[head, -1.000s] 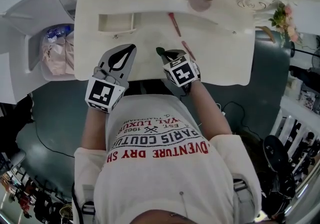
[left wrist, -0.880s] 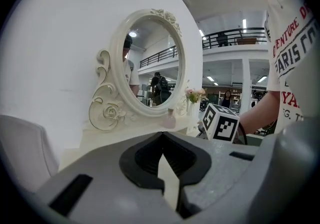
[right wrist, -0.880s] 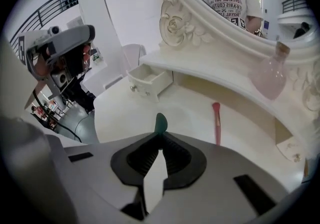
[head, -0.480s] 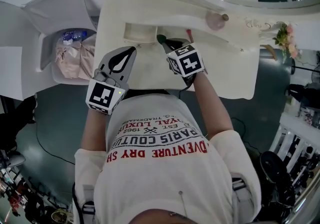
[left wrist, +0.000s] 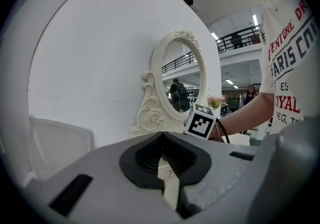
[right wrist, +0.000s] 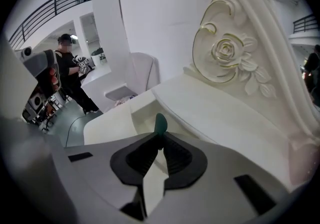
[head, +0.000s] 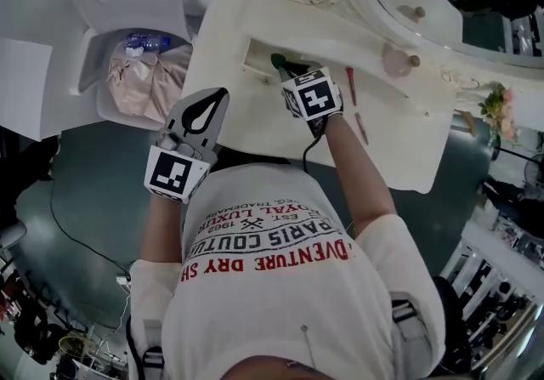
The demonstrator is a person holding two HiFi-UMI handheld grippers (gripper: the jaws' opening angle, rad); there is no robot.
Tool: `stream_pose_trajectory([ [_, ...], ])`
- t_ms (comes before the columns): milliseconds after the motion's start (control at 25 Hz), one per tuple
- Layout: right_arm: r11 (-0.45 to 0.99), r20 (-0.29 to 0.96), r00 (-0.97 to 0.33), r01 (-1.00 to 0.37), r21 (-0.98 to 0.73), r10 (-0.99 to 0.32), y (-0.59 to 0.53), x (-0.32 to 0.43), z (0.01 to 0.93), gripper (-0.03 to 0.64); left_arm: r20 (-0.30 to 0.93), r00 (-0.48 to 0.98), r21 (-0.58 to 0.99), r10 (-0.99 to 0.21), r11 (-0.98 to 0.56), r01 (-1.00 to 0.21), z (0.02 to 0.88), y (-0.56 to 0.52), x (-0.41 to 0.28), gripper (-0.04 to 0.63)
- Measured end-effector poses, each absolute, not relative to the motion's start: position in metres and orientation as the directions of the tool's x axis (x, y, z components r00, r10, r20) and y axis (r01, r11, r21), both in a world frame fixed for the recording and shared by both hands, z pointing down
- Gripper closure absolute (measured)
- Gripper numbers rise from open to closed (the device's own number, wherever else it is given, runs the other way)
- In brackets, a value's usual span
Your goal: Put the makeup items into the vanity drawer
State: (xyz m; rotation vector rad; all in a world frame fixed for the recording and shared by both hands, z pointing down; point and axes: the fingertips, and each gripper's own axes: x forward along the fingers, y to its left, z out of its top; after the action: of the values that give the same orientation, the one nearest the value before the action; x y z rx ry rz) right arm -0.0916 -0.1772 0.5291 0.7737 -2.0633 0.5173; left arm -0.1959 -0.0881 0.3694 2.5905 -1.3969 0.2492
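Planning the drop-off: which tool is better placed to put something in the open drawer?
Right. The right tool grips the green stick at the open drawer; its jaws have just been opening slightly, stick between them. The left tool is shut, empty, back at the vanity top's front edge.

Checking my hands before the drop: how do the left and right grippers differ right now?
The right gripper pinches a dark green makeup item over the open drawer, its jaws just easing apart; the left gripper is shut and empty. The right is well over the vanity; the left at its front edge. Both are grey.
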Motion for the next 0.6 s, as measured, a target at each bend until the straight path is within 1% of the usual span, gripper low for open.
stream_pose_trajectory([
  [80,0.727,0.836,-0.438,-0.683,-0.071,-0.330,-0.181,-0.097,0.537,0.583,0.244,0.531,0.088,-0.812,-0.526,-0.846,0.375,-0.087,-0.204,0.589],
  [160,0.723,0.843,-0.427,-0.687,-0.066,-0.328,-0.182,-0.100,0.543,0.566,0.259,0.517,0.096,-0.816,-0.511,-0.854,0.384,-0.084,-0.211,0.589],
  [360,0.712,0.842,-0.413,-0.701,-0.051,-0.347,-0.183,-0.103,0.544,0.476,0.268,0.499,0.104,-0.824,-0.490,-0.865,0.389,-0.080,-0.218,0.589],
  [480,0.713,0.840,-0.406,-0.700,-0.032,-0.361,-0.183,-0.102,0.542,0.459,0.280,0.510,0.096,-0.814,-0.505,-0.858,0.392,-0.079,-0.218,0.589],
  [600,0.690,0.828,-0.401,-0.723,-0.024,-0.392,-0.184,-0.093,0.534,0.453,0.265,0.524,0.093,-0.810,-0.519,-0.850,0.387,-0.083,-0.212,0.589],
])
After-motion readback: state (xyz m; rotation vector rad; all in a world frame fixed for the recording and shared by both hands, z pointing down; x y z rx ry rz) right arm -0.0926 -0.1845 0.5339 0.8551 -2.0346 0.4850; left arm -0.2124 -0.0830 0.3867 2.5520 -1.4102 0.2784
